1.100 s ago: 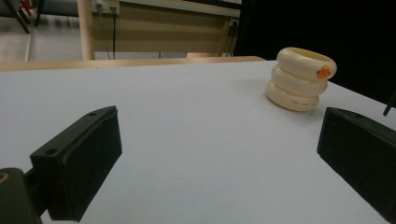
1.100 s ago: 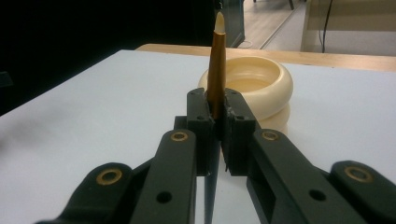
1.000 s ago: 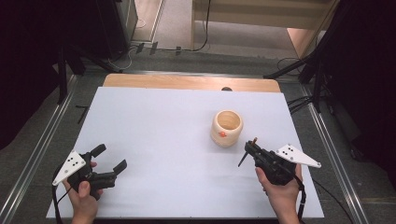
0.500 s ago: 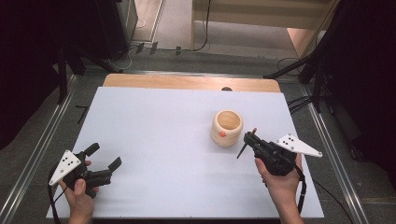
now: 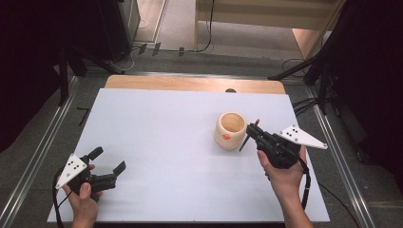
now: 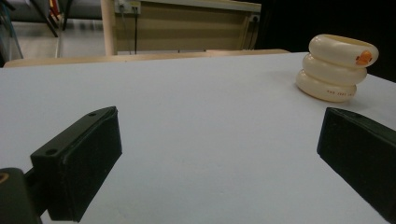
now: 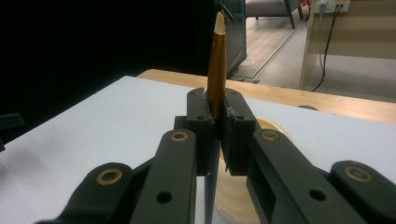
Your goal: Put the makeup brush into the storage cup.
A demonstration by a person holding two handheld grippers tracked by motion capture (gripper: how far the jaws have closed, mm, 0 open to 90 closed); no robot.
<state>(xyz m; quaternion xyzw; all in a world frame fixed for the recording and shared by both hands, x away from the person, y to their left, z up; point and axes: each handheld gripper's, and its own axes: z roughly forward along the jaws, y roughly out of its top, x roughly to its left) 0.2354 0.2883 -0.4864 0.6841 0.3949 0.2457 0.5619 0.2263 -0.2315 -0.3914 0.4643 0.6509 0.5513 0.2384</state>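
Observation:
A cream ribbed cup [image 5: 230, 130] with an orange mark stands on the white table sheet [image 5: 166, 128], right of centre. My right gripper [image 5: 253, 134] hovers just right of the cup and is shut on a slim gold pen [image 5: 249, 137] held tilted beside the cup's wall. In the right gripper view the pen [image 7: 216, 70] rises upright from between the closed jaws of my right gripper [image 7: 218, 116], its pale tip on top, with the cup [image 7: 273, 127] behind and below. My left gripper [image 5: 107, 160] rests at the near left, open and holding nothing. In the left gripper view the cup [image 6: 336, 67] is far right.
A bare wooden strip [image 5: 190, 84] runs along the table's far edge. Metal rails [image 5: 45, 142] border both sides, with cables on the floor at the right [image 5: 304, 102]. A wooden desk [image 6: 182, 28] stands beyond the table.
My right gripper has lifted and moved closer to the cup, carrying the pen. The left gripper has stayed about where it was.

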